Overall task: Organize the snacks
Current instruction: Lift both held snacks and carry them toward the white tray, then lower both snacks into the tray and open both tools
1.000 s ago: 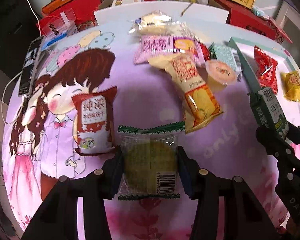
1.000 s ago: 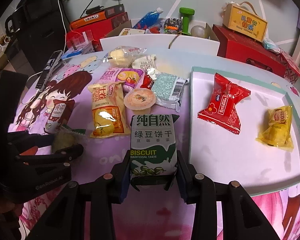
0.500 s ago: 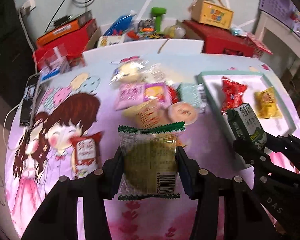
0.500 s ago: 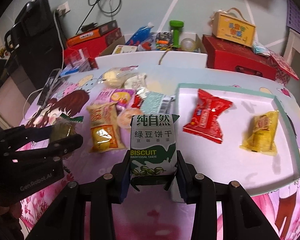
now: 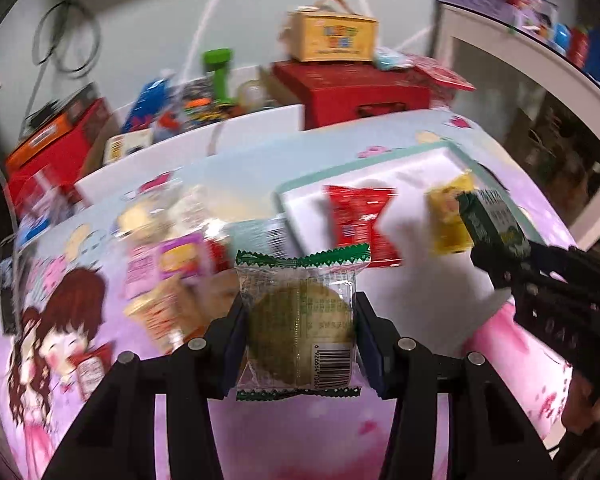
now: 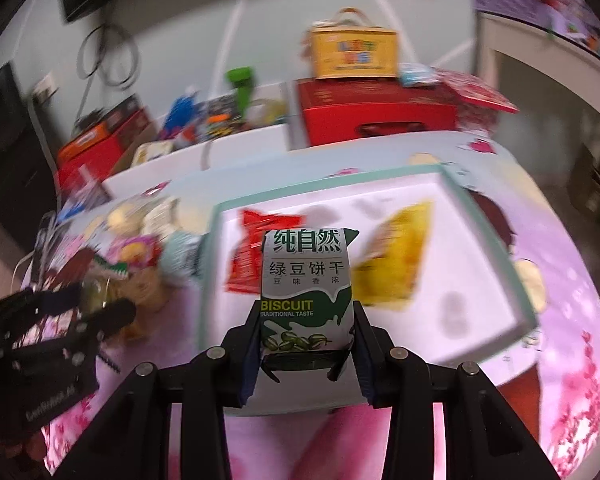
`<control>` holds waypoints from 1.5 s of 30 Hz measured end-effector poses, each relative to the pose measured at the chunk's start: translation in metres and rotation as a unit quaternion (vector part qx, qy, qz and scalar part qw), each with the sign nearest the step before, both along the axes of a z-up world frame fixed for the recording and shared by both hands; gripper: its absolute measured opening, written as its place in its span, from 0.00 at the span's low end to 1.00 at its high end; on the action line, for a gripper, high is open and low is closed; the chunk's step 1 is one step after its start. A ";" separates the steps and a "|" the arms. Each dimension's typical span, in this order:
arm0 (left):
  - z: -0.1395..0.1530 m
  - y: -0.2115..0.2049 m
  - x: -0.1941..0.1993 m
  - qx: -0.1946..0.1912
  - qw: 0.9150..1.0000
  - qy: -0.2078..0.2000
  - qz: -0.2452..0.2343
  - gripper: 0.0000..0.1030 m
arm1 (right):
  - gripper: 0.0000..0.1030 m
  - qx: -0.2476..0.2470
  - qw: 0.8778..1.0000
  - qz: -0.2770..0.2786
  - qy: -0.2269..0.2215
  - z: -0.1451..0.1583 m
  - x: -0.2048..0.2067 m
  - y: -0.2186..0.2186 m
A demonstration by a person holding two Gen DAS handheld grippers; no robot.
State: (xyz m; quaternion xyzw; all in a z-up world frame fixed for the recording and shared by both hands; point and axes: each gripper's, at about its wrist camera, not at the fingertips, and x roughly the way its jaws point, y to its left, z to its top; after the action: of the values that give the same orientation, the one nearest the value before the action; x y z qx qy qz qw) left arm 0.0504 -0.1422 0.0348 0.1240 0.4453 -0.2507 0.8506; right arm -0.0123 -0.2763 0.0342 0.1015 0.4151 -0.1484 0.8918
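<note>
The left hand-held gripper (image 5: 300,344) is clamping a clear-wrapped green round biscuit (image 5: 300,332) just left of the white tray (image 6: 480,280). The right hand-held gripper (image 6: 306,344) is gripping a mung bean biscuit pack (image 6: 306,280) above the tray's near-left part.

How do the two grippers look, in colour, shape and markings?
Both the left gripper and the right gripper are black linkage frames with round silver pins at the joints and dark blue pads on the fingers. White lettering marks their sides. No sleeve is visible.
</note>
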 end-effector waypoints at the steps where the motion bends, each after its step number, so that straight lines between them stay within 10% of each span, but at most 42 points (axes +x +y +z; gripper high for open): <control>1: 0.000 -0.009 -0.002 0.002 1.000 -0.001 -0.009 0.50 | 0.41 0.000 1.000 -0.010 -0.001 0.001 -0.002 -0.008; 18: -0.038 -0.109 -0.005 0.049 0.993 0.012 -0.103 0.50 | 0.41 0.011 0.993 -0.119 0.009 -0.015 -0.013 -0.100; 40: -0.048 -0.113 0.002 0.058 0.994 0.040 -0.087 0.59 | 0.42 0.023 0.991 -0.121 0.049 -0.043 0.002 -0.109; 45: -0.039 -0.104 0.003 0.051 0.995 0.044 -0.071 0.59 | 0.55 0.016 0.992 -0.115 0.050 -0.039 0.000 -0.103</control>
State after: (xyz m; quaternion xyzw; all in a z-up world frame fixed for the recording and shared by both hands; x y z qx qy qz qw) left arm 0.0536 -0.2458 -0.0045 0.1872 0.4843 -0.2929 0.8029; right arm -0.0118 -0.3797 -0.0044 0.1553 0.4470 -0.2479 0.8454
